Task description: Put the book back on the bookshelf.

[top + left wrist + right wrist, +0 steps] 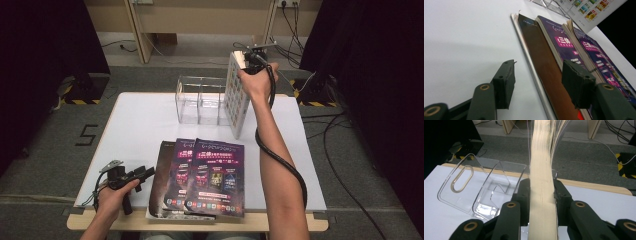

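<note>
White worktop (145,125) carries a clear acrylic rack (200,100) near its far edge, with upright dividers that split it into slots. A book (236,95) stands on edge at the right end of that rack, its lower corner on the worktop and its cover, printed with rows of small pictures, turned towards the rack. The right gripper (248,61) holds this book by its top, up above the far edge. In the right gripper view the jaws press on both sides of the cream page block (541,195), with loose pages fanning out farther along and the rack lying just to the left of the jaws. Whether the book already sits inside a slot or only leans beside the rack cannot be told. At the near edge, about the middle, lies a stack of books (200,175): two with purple covers overlap on top, a brown one shows to their left, and a pale one lies beneath, its edge showing at the near side. The left gripper (145,174) rests near the near left corner, just left of the stack and pointing towards it, held in the person's hand. In the left gripper view its jaws stand wide apart with nothing between them, low over the bare worktop, the brown cover (544,65) running past the right jaw.
</note>
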Available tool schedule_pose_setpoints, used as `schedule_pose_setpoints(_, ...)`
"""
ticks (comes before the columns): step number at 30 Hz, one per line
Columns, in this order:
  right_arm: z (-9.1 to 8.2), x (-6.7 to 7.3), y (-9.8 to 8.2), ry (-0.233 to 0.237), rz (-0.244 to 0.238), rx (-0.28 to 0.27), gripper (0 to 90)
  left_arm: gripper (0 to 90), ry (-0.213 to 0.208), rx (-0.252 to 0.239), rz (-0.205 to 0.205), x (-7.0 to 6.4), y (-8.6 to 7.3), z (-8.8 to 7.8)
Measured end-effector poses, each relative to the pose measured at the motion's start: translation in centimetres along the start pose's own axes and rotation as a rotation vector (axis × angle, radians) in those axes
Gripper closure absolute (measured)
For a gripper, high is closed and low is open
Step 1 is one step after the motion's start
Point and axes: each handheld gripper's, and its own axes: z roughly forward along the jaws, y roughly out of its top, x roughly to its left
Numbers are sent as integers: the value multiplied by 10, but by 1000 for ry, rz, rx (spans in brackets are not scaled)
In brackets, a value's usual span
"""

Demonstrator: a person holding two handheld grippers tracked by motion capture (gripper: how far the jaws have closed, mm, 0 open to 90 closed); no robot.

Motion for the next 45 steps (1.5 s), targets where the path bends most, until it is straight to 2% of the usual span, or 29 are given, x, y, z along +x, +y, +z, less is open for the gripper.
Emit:
schedule_pose_setpoints(3,0,0,1,22,9,12,668,435,-1,0,0,0,0,0)
schedule_pose_setpoints(6,1,-1,1,20,17,13,639,435,-2,3,-1,0,0,0)
schedule_pose_setpoints(10,2,-2,3,26,37,56,616,434,-1,2,0,0,0,0)
schedule_pose_setpoints(11,3,-1,3,50,53,85,609,434,0,2,0,0,0,0)
schedule_pose_setpoints(13,5,-1,4,35,46,111,631,434,-1,4,-1,0,-1,0)
schedule_pose_setpoints(15,6,-1,5,37,59,122,646,434,-1,5,0,0,0,1)
schedule_pose_setpoints(16,6,-2,6,25,73,135,683,434,-2,4,2,0,0,0)
schedule_pose_setpoints(18,5,-1,7,17,66,139,708,434,-1,3,2,0,0,0)
schedule_pose_setpoints(19,5,0,7,-10,54,140,728,434,-1,2,-1,1,0,0)
schedule_pose_setpoints(21,5,1,7,-16,54,141,732,434,0,1,1,1,0,0)
schedule_pose_setpoints(30,4,1,3,-32,97,93,741,435,1,0,-5,1,0,-1)
schedule_pose_setpoints(37,4,0,2,-34,110,72,742,435,-4,1,-1,0,0,0)
schedule_pose_setpoints(45,-1,3,7,-45,133,5,742,435,-4,1,-4,1,0,0)
